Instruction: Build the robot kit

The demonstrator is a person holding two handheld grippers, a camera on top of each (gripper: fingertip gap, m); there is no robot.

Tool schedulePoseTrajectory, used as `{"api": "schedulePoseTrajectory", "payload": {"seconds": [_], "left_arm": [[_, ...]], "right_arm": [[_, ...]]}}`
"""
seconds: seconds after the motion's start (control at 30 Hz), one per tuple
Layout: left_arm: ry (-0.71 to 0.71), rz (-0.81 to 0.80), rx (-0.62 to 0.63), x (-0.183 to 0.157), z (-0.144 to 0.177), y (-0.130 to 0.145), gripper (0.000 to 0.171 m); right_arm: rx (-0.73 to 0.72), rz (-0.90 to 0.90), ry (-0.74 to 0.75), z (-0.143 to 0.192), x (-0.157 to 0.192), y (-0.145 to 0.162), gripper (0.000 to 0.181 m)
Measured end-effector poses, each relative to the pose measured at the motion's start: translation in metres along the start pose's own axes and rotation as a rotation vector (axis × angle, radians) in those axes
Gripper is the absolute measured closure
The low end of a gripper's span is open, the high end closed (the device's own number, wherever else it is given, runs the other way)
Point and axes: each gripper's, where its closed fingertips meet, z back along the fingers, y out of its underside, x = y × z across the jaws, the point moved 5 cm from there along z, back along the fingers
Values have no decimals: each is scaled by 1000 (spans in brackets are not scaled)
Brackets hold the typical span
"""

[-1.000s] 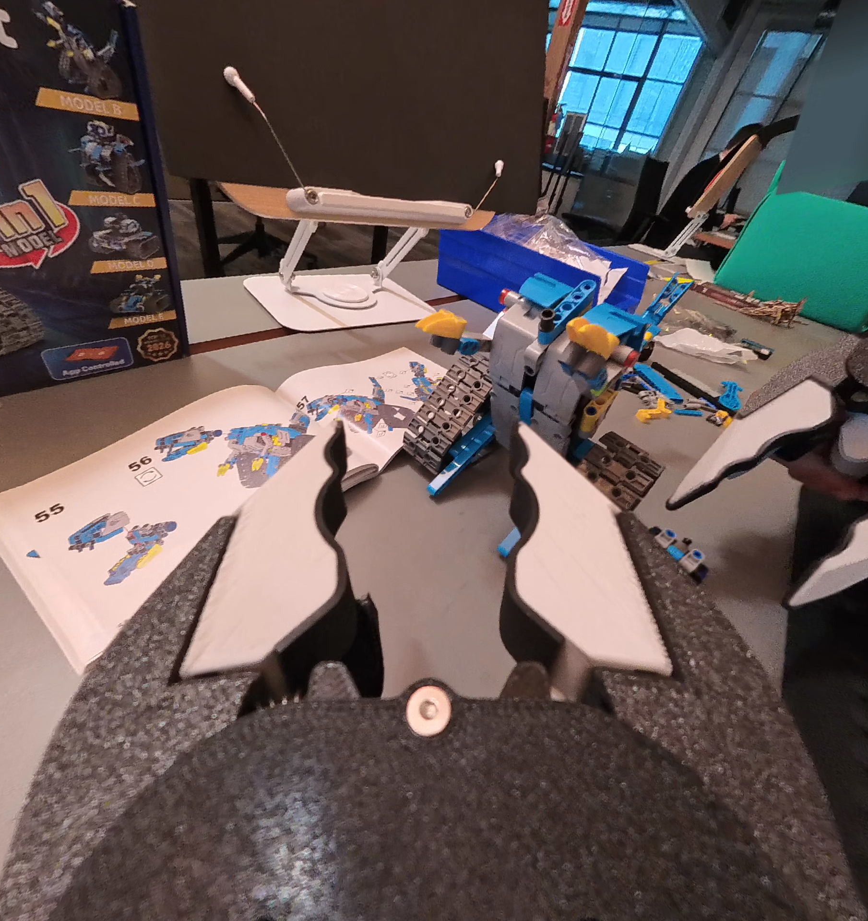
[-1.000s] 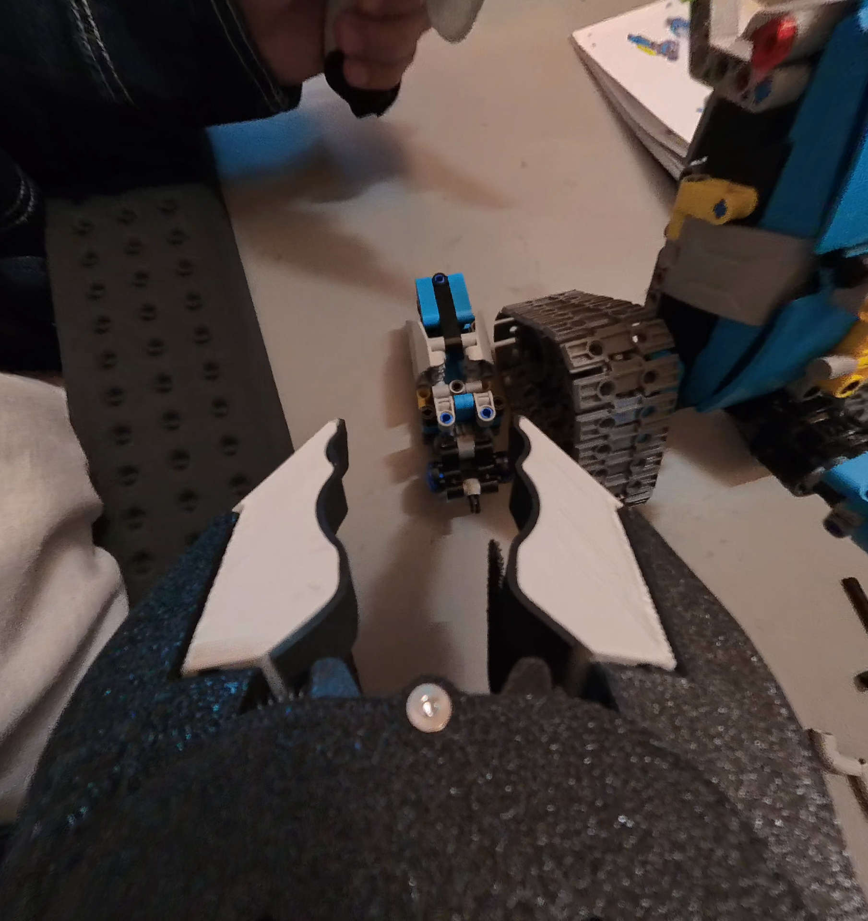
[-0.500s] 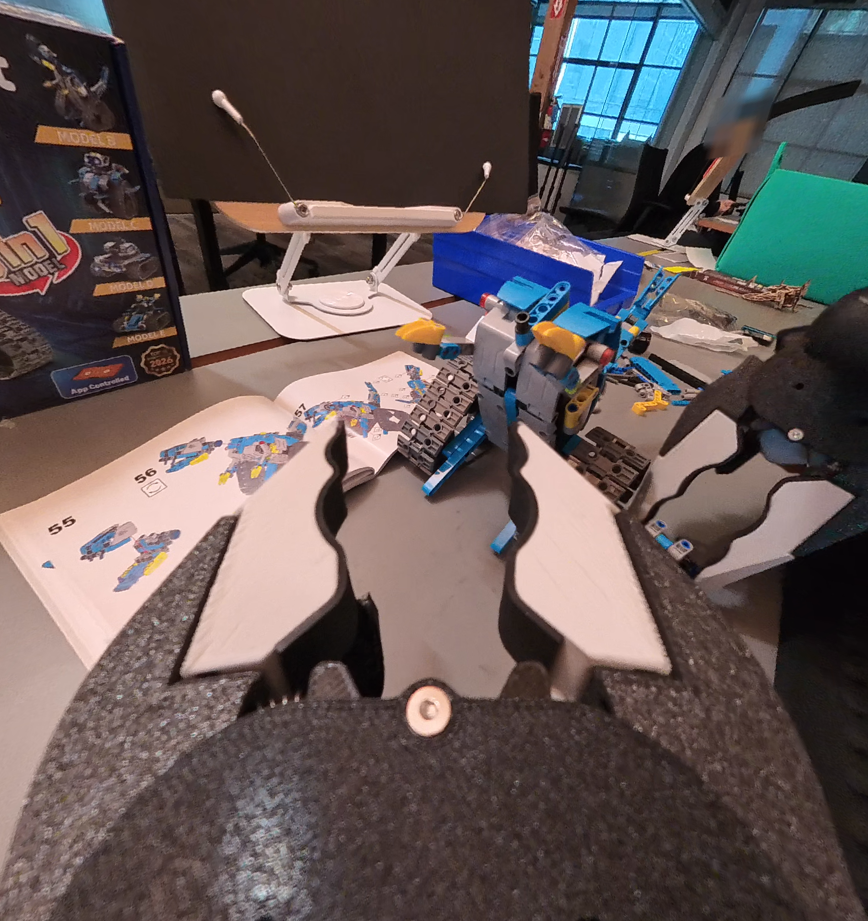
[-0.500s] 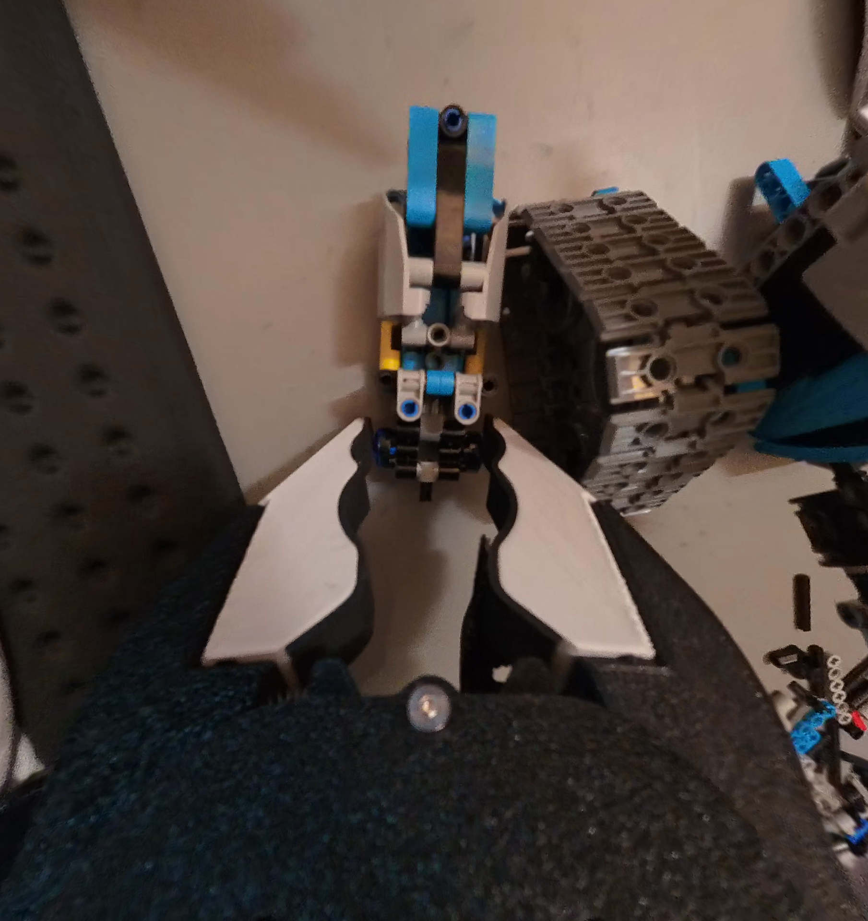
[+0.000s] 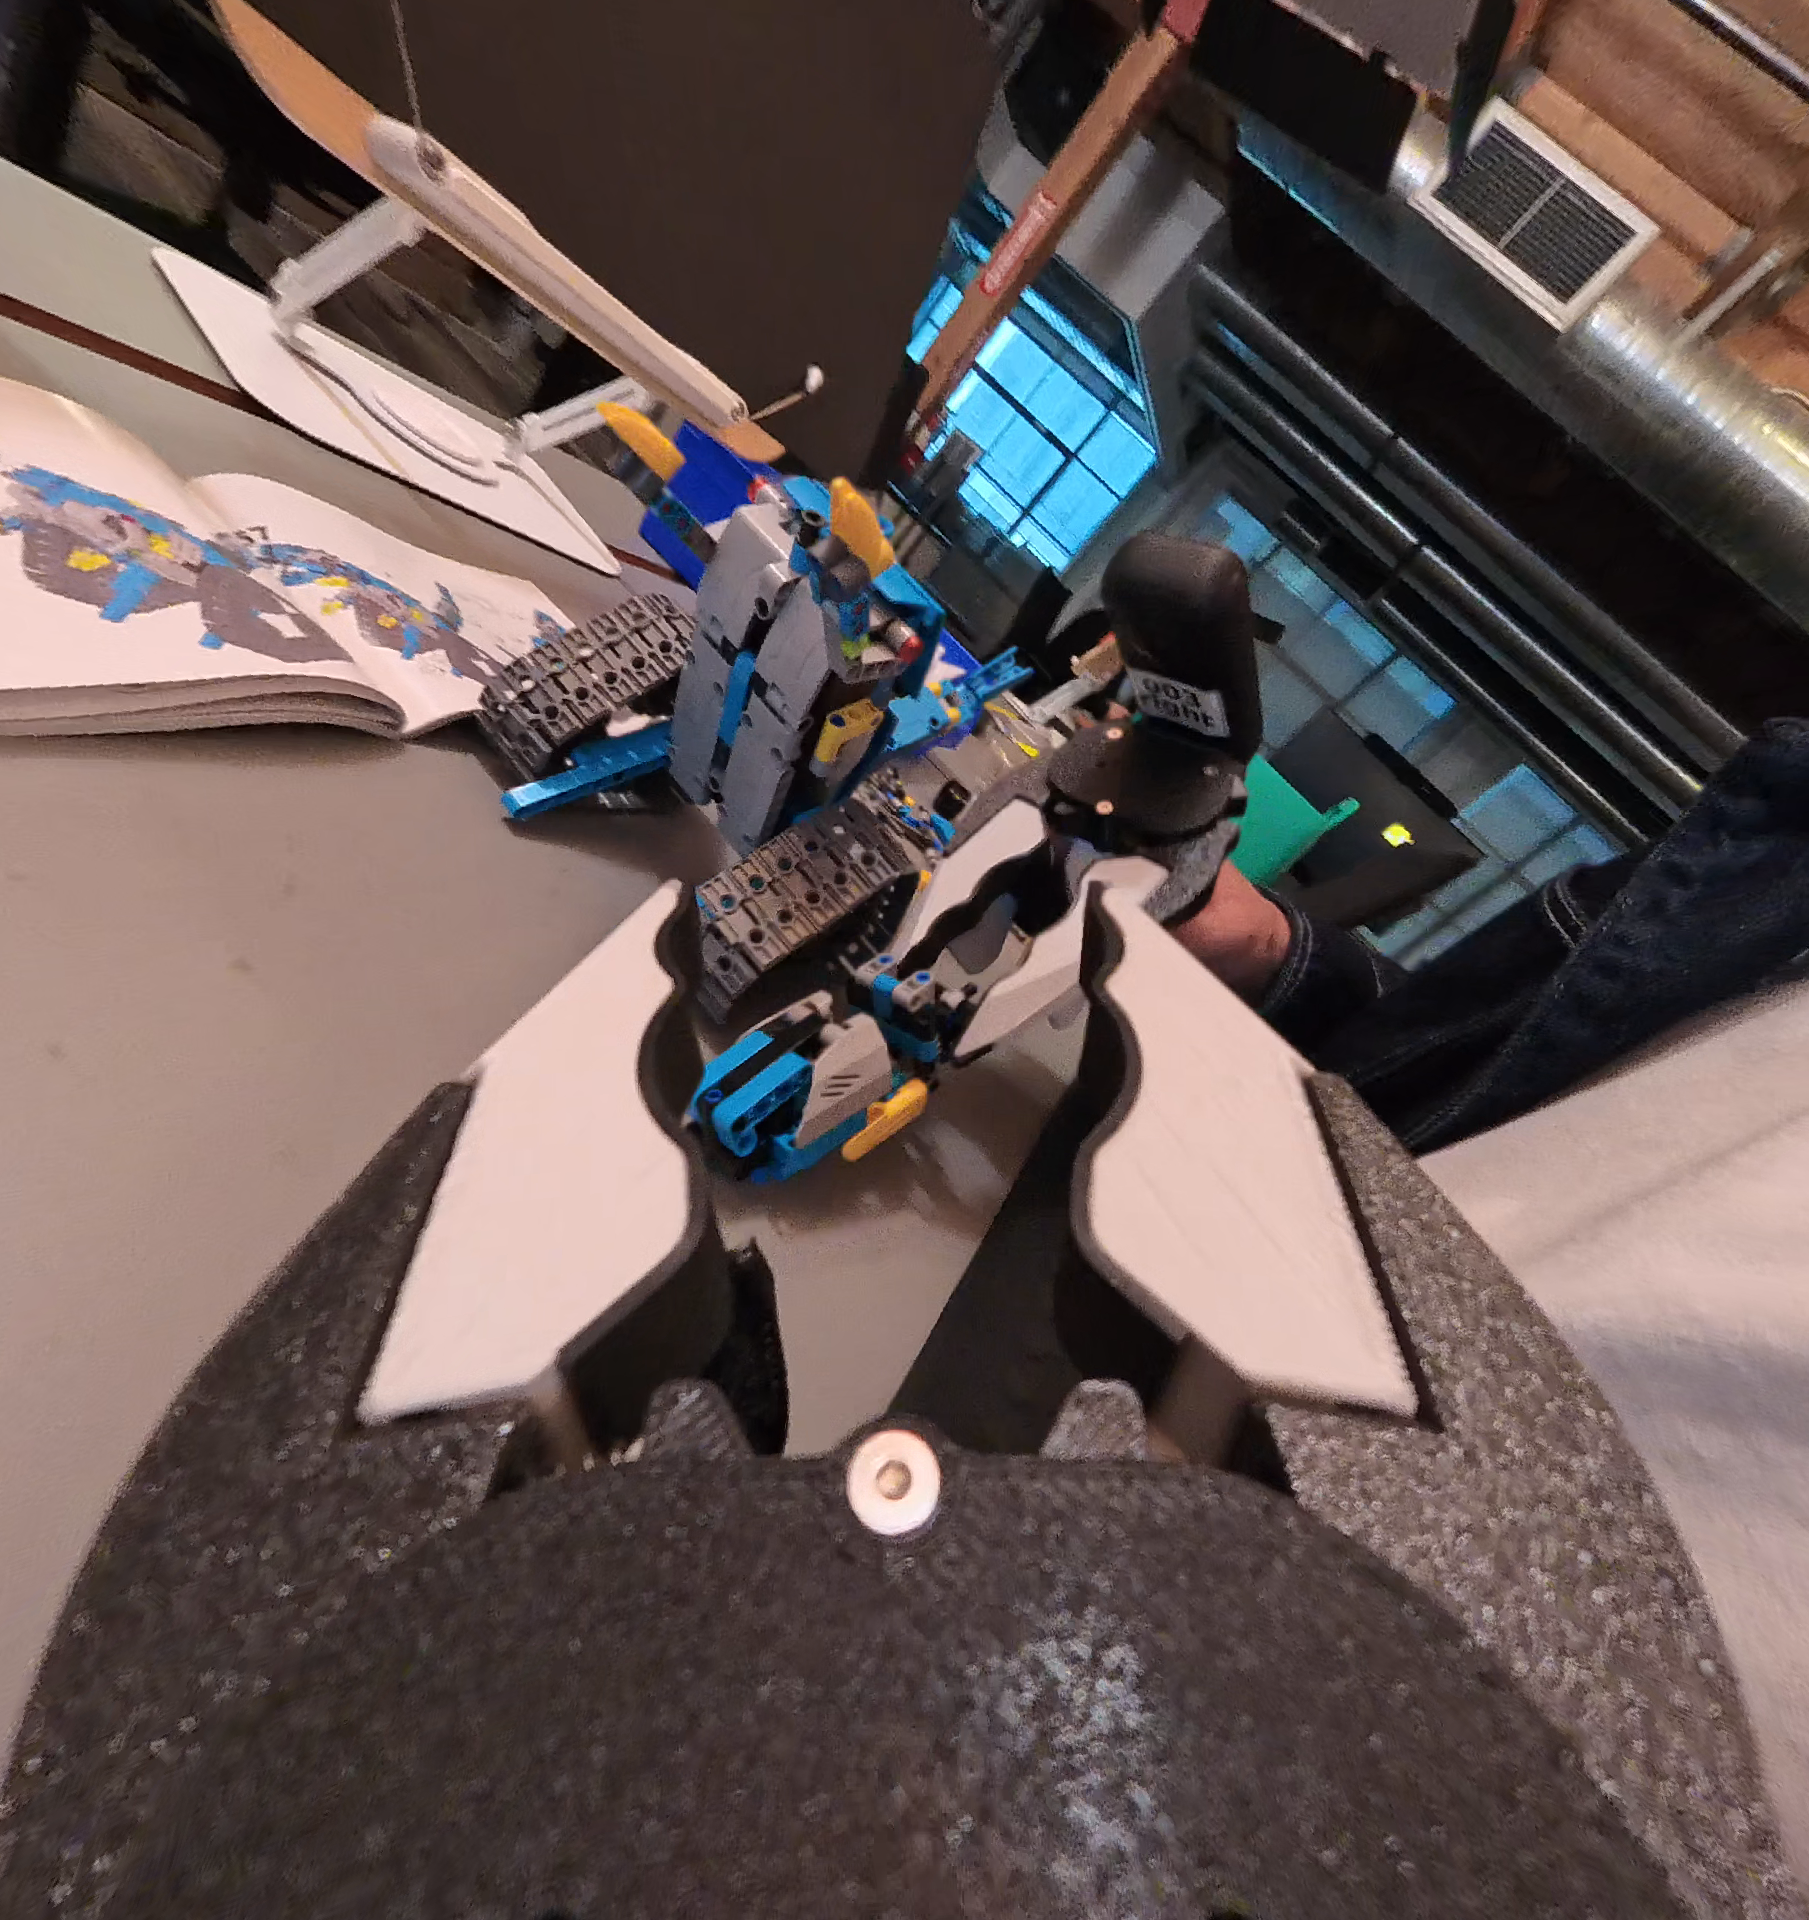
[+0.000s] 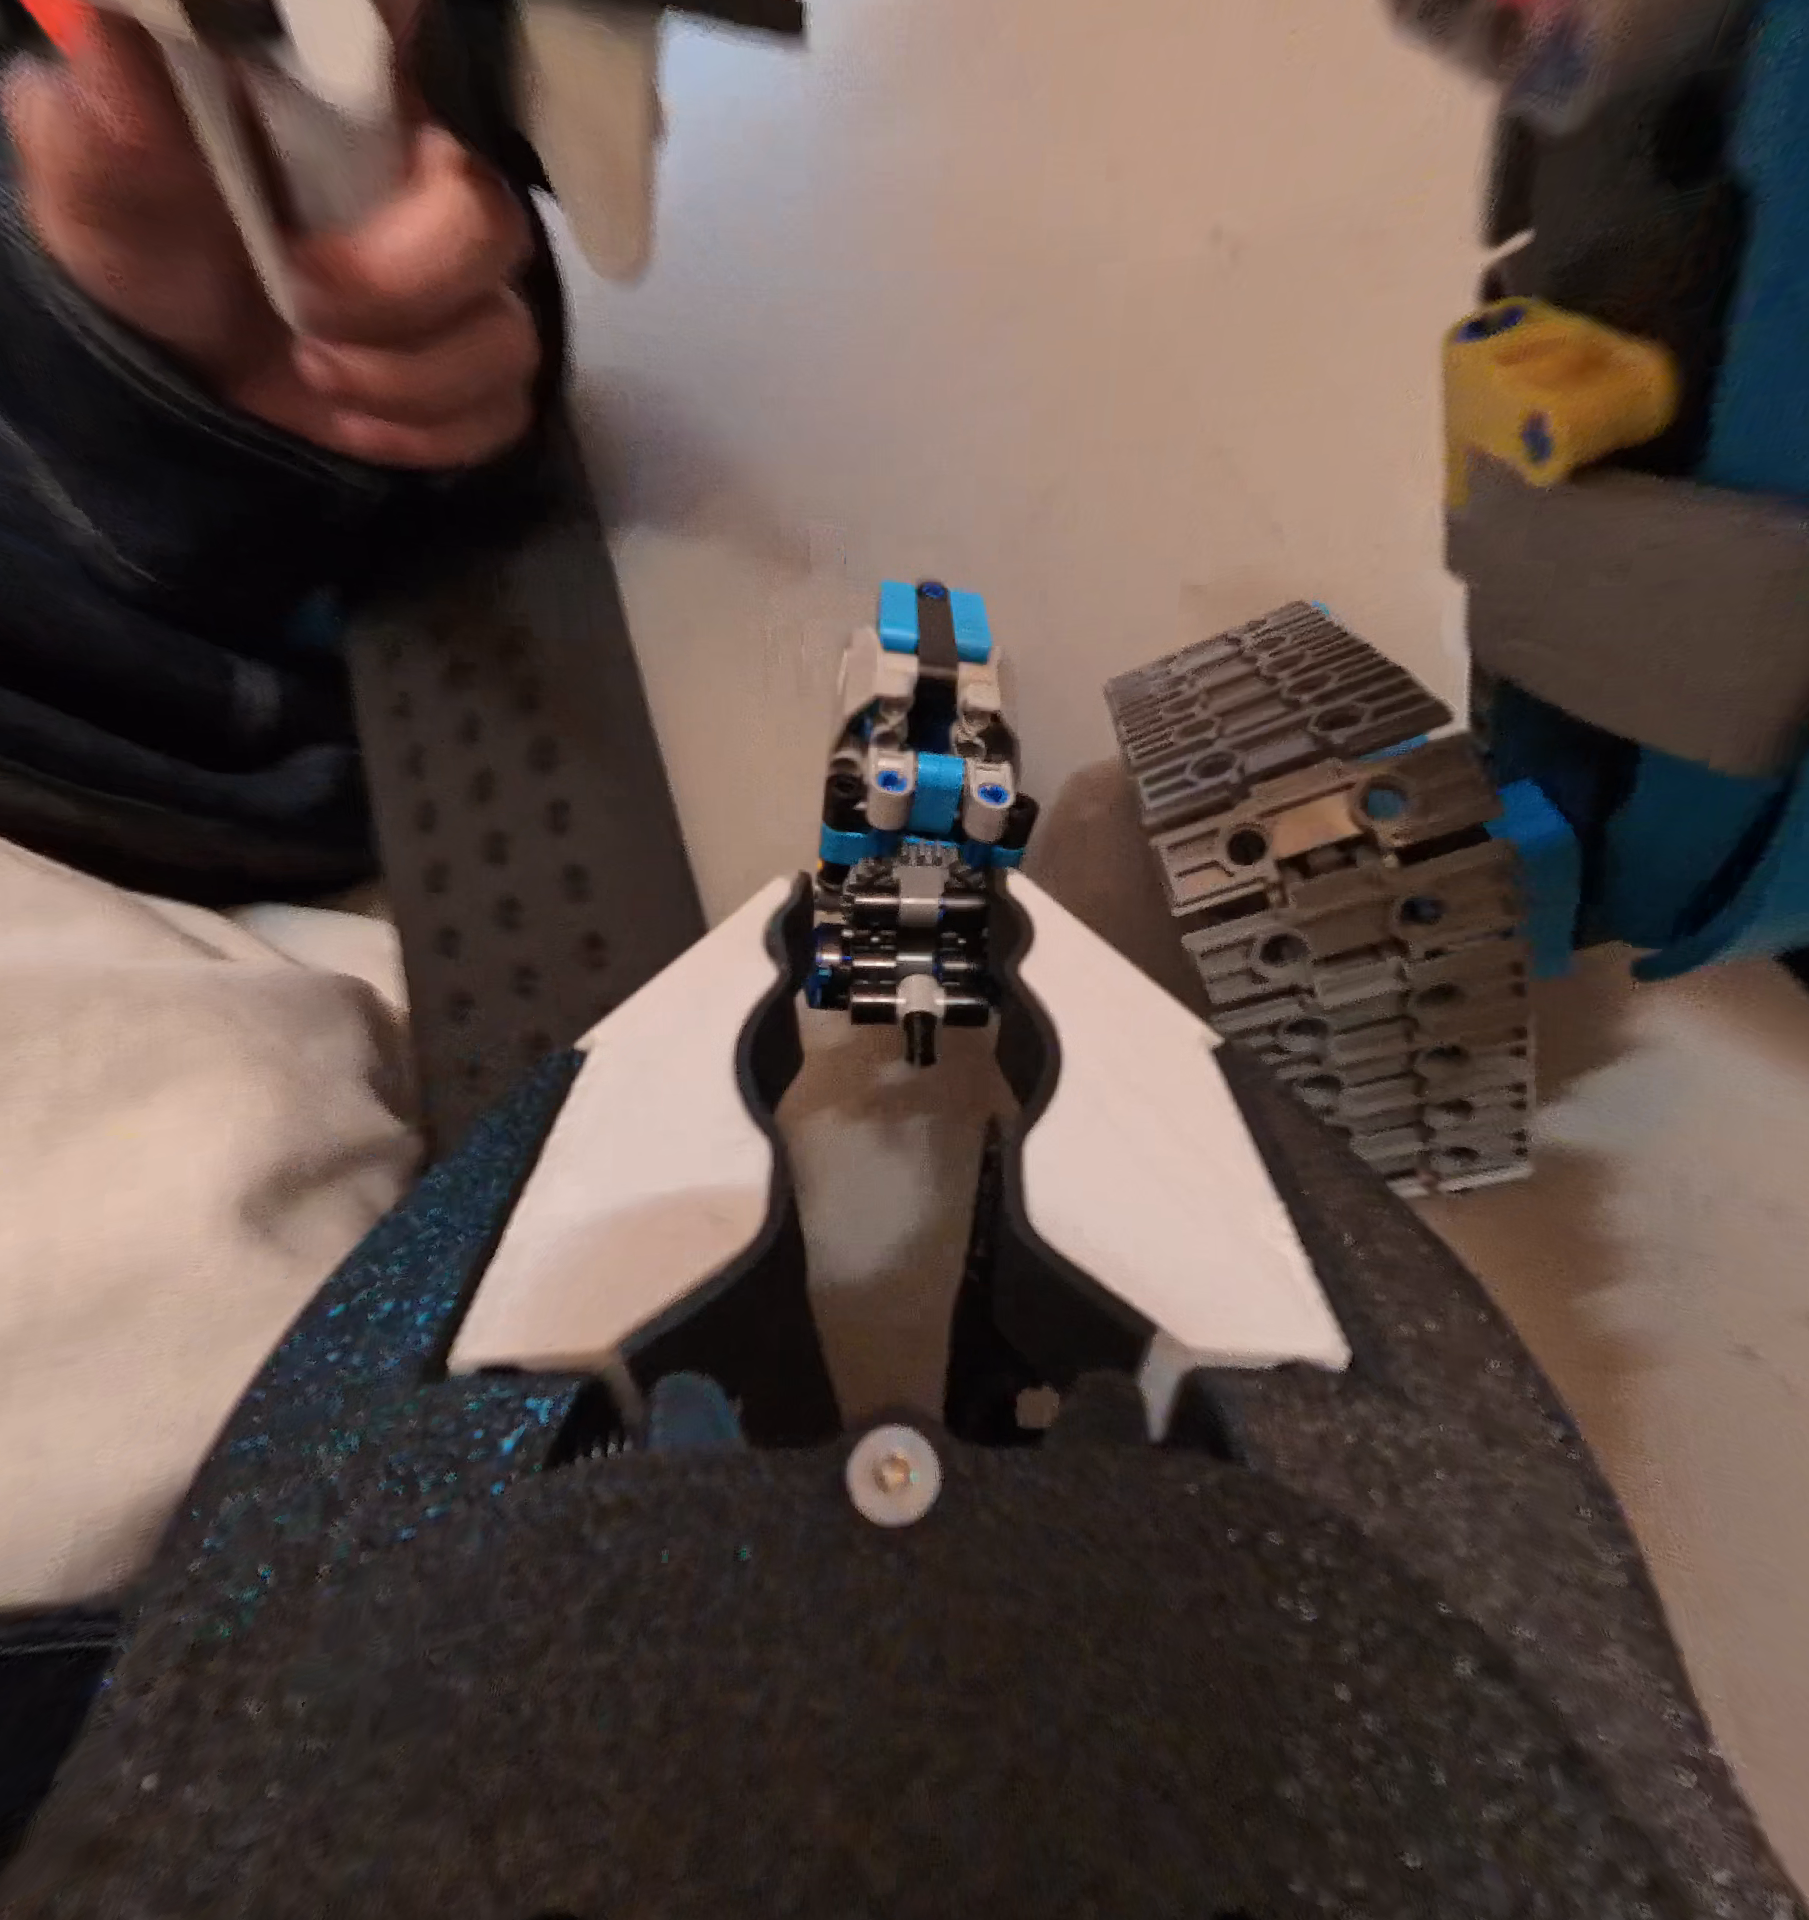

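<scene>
A small blue, grey and black brick assembly (image 6: 921, 748) lies on the tan table (image 6: 1035, 364). My right gripper (image 6: 905, 904) is shut on its black near end. In the left wrist view the assembly (image 5: 827, 1081) has a yellow piece on its side, and its blue end sits between my open left gripper's (image 5: 884, 914) fingers without touching them. The right gripper (image 5: 967, 982) holds the far end there. A blue and grey tracked robot model (image 5: 775, 675) stands just behind; its grey track (image 6: 1326, 904) is right beside the assembly.
An open instruction booklet (image 5: 152, 603) lies left of the model. A white stand (image 5: 391, 343) is behind it. A grey perforated strip (image 6: 505, 831) and white cloth (image 6: 152, 1143) lie left of the right gripper. A hand (image 6: 360, 312) holds the left gripper's handle. Spacing between my two grippers at the tips: around 12 centimeters.
The right gripper has closed onto the small assembly's near end. The left gripper has tilted and swung down and right, bringing its open fingers around the assembly's blue end.
</scene>
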Motion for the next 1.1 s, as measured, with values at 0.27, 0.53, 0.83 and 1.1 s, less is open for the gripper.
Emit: {"api": "schedulePoseTrajectory", "payload": {"seconds": [0.27, 0.53, 0.83, 1.1], "left_arm": [[-108, -152, -7, -26, 10, -3, 100], [-145, -202, 10, -32, 15, 0, 102], [-166, -160, 29, -26, 18, 7, 103], [-111, -123, 77, -21, 13, 14, 101]], "right_arm": [[185, 257, 163, -10, -2, 13, 153], [229, 292, 215, -10, 5, 10, 153], [364, 330, 242, -24, 2, 21, 153], [-5, 103, 26, -5, 9, -14, 155]]}}
